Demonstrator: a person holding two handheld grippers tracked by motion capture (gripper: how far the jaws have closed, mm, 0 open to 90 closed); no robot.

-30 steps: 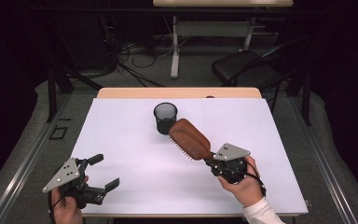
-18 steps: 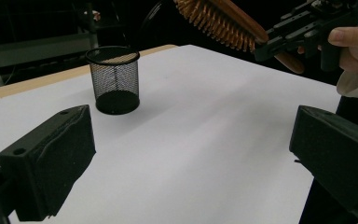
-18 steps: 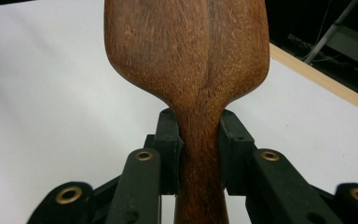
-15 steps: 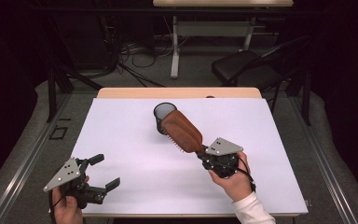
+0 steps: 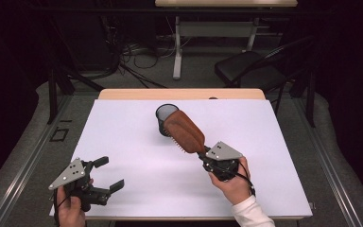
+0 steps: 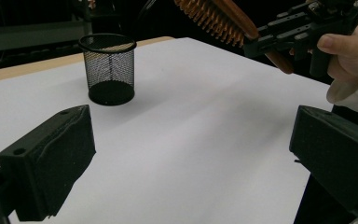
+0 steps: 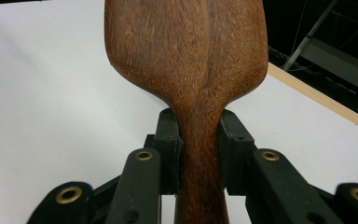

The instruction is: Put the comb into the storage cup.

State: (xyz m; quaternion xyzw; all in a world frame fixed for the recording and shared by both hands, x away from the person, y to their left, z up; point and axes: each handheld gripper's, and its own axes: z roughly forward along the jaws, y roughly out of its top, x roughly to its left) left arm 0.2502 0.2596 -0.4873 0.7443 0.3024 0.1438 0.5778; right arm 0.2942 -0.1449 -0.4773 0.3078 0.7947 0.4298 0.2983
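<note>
- Between your right gripper's [image 5: 203, 154] fingers [image 7: 168, 140] sits the neck of the wooden hairbrush [image 5: 184, 130]; the fingers are clamped on it from both sides, just below where the handle widens into the head.
- Gripping at the neck keeps the heavy head from swinging, so you can steer its tip precisely.
- Ahead of those fingers, the brush head slants up and away, bristles facing down toward the tabletop [image 5: 137, 156], with its far end at the rim of the black mesh cup [image 5: 166, 113]. Whether it touches the rim cannot be told.
- Judged from this pose, the brush is being lined up for insertion into the cup; the head likely needs tilting steeper to clear the rim.
- The cup stands upright and empty, well ahead of your left gripper's [image 5: 105, 173] fingers [image 6: 51, 168].
- Your left fingers are spread apart and hold nothing. They hover near the tabletop's near edge, well clear of the brush path, available to steady the light cup should it tip.
</note>
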